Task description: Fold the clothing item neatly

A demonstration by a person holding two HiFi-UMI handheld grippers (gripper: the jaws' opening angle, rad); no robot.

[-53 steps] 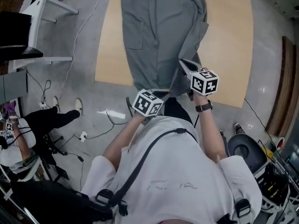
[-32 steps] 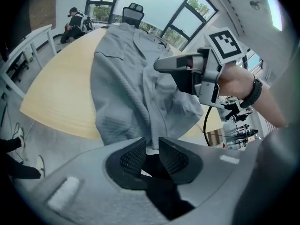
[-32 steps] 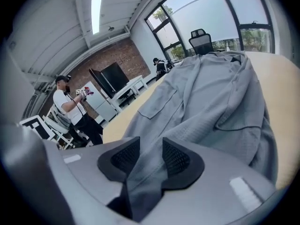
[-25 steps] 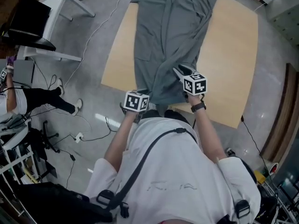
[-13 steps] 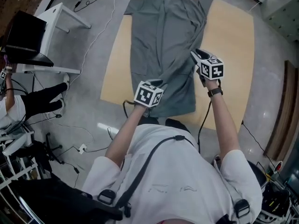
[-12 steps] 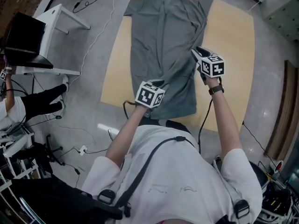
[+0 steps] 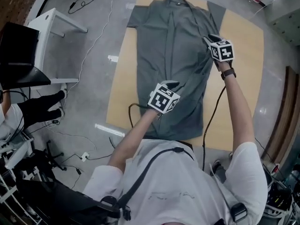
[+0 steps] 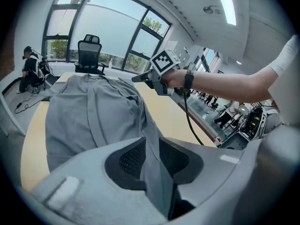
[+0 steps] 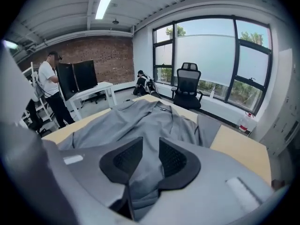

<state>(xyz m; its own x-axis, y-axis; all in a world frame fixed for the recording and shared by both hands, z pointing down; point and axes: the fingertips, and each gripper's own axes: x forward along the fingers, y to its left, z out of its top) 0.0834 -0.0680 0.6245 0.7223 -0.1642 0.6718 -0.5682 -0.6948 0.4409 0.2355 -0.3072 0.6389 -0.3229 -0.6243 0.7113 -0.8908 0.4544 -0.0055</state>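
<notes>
Cloth sits between the pads of both tools. The left tool (image 7: 169,84) pinches a ridge of the grey shirt (image 7: 164,41) at mid-body. The right tool (image 7: 212,38) has just been closing, and it grips a bunched fold of the same shirt up by the right shoulder.

A second ago both tools were down at the hem (image 7: 180,136), at the 6 o'clock edge of the table (image 7: 243,78). Now both are further towards 12 o'clock, the right one furthest. A raised crease runs between them from 7 o'clock to 1 o'clock, and the hem lies flat just inside the near edge. This looks like the right side panel being lifted along its length, ready to go over towards the middle. The first lengthwise fold seems begun but not laid.

Room is uneven:
- **3 o'clock:** a wide strip of bare wood lies free beside the shirt.
- **9 o'clock:** the left side of the shirt runs close to the table edge, and the sleeve reaches it near 11 o'clock.
- **12 o'clock:** the collar (image 7: 176,0) lies near the far edge.
- **Off the table:** cables (image 7: 93,36) and a white stand (image 7: 51,20) are on the floor at 10 o'clock, well apart from the work.
</notes>
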